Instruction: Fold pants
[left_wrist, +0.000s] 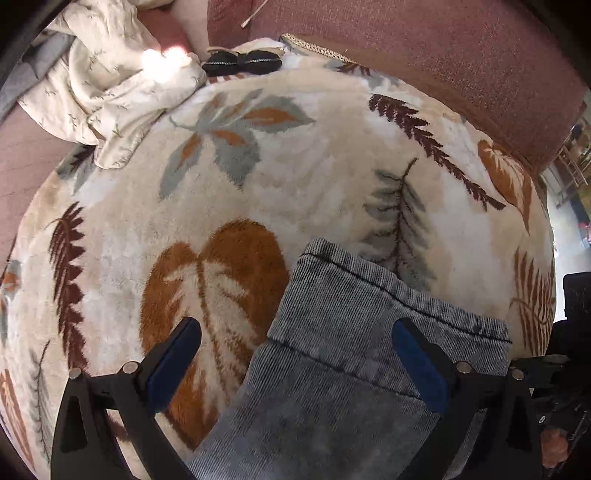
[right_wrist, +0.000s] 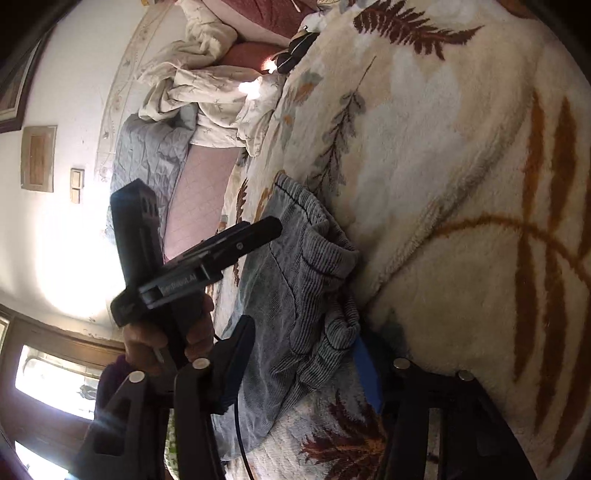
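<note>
Grey-blue denim pants (left_wrist: 354, 354) lie on a cream fleece blanket with a leaf print (left_wrist: 258, 177). In the left wrist view the hemmed end of a leg points up the picture. My left gripper (left_wrist: 295, 325) hovers over that hem, open wide, with its blue pads on either side of the cloth and clear of it. In the right wrist view the pants (right_wrist: 295, 280) are bunched into folds. My right gripper (right_wrist: 303, 350) is closed on that bunched denim, which fills the gap between its pads. A hand (right_wrist: 166, 339) holds the left gripper, one of whose fingers (right_wrist: 258, 230) reaches over the pants.
A crumpled cream sheet (left_wrist: 107, 92) lies at the blanket's far left. A small black item (left_wrist: 242, 62) rests at the far edge, against a dusty-red cushion (left_wrist: 424, 48). The right wrist view shows a grey quilt (right_wrist: 151, 155), a white wall (right_wrist: 66, 240) and a window (right_wrist: 51, 384).
</note>
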